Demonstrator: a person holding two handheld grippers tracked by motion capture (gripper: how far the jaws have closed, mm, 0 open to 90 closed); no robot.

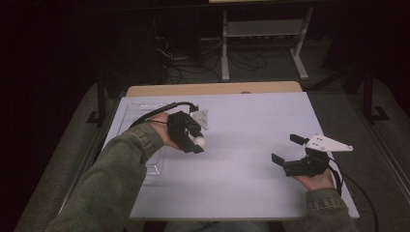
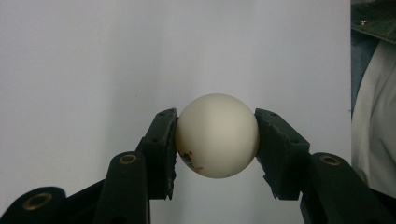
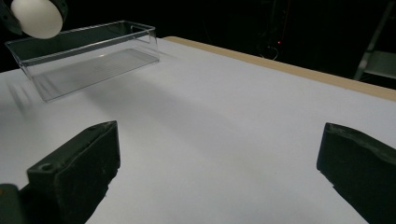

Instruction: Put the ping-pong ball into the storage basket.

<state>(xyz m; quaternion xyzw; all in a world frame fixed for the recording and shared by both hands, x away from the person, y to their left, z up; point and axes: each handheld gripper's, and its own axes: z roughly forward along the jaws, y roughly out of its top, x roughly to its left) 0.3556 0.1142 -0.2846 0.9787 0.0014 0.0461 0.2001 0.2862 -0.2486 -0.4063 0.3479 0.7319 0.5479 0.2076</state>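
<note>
Off-white ball (image 2: 217, 135), smooth matte, clamped between the left gripper (image 1: 193, 141) fingers (image 2: 161, 149), one pad on each side at its widest line. Round, so no long axis; a small red-black mark sits low on it, next to one finger. Plain white table (image 1: 241, 145) shows beyond the fingers, nothing between ball and surface. Clear rigid plastic tray (image 3: 88, 56), rectangular with thin straight walls, sits just beside the left gripper on the arm's side; in the right gripper view the held ball hangs near its far end. Right gripper (image 1: 289, 151) is well apart from both, fingers (image 3: 79, 172) spread wide with bare table between them. Green fabric sleeve (image 1: 121, 164) runs over the tray.
</note>
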